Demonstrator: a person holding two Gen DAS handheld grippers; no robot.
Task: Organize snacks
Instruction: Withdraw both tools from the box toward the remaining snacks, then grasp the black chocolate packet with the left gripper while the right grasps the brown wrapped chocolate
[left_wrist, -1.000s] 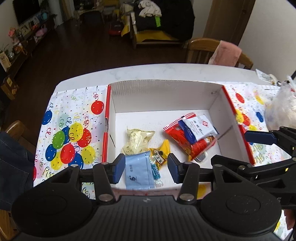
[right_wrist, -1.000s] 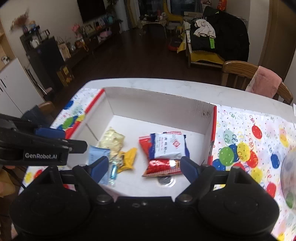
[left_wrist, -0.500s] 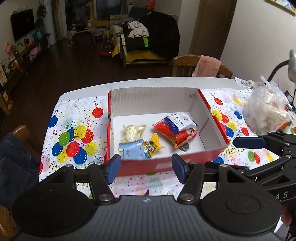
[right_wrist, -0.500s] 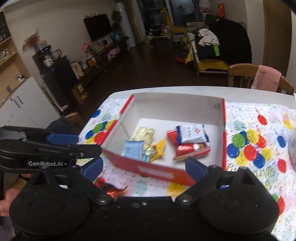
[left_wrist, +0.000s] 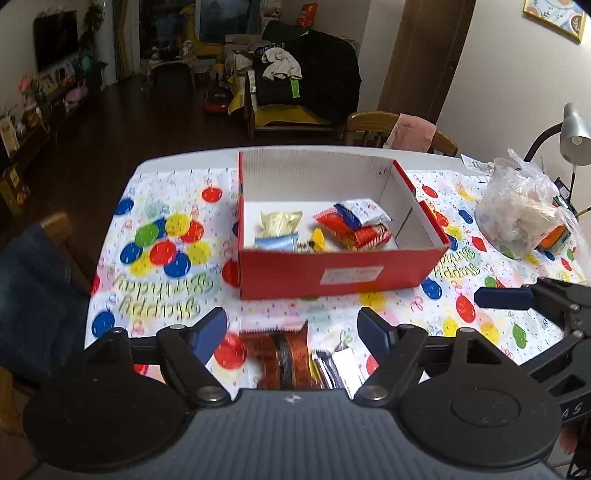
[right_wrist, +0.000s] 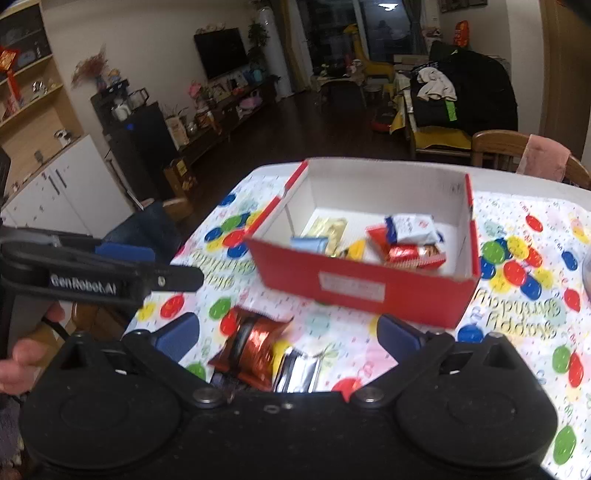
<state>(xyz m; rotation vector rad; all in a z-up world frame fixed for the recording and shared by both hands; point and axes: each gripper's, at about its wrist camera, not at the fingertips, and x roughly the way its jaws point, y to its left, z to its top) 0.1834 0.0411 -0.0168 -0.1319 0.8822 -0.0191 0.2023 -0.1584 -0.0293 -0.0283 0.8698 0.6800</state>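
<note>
Snacks lie in the red box mid-worktop. Nearer, a copper packet and silver packet lie loose. Both grippers, left and right, have just been opening; they stand wide, gripping nothing.

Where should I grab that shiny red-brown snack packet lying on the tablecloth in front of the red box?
Grip the red-brown packet across its puffy middle, coming from above with the right claw, which is open over it. It lies flat on the tablecloth, so its ends give little hold, and a silver packet crowds its right edge.
</note>
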